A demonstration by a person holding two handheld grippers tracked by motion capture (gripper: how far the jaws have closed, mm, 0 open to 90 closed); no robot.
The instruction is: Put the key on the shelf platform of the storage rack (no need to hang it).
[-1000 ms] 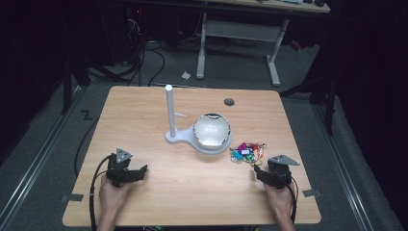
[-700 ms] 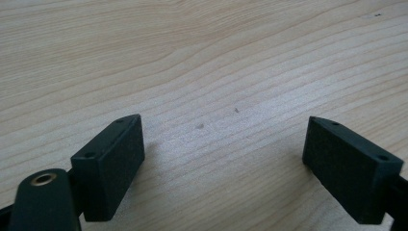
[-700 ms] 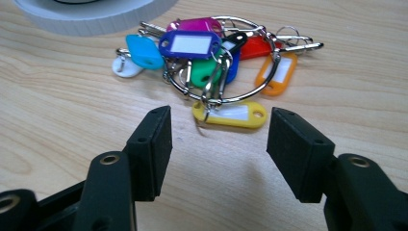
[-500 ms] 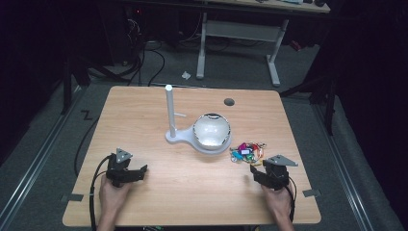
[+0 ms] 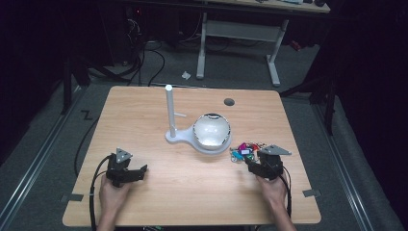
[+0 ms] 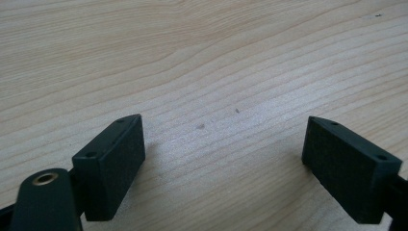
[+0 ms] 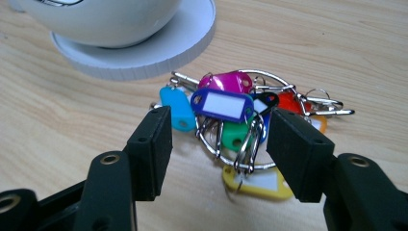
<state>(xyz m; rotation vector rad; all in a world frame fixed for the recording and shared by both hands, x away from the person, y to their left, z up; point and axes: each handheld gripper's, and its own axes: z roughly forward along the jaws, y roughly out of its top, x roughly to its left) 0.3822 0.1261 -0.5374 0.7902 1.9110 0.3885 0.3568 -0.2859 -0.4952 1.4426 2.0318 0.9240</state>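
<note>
The right claw (image 7: 219,144) stands open astride the bunch of coloured key tags (image 7: 231,120), pads clear of it, the bunch lying on the desk (image 5: 144,110) just beside the white bowl stand (image 7: 144,53), while the left claw (image 6: 223,163) rests open over bare wood.

glossy plastic key tags (image 7: 222,103) on shiny metal rings (image 7: 250,149); matt wooden table (image 7: 337,43).
</note>
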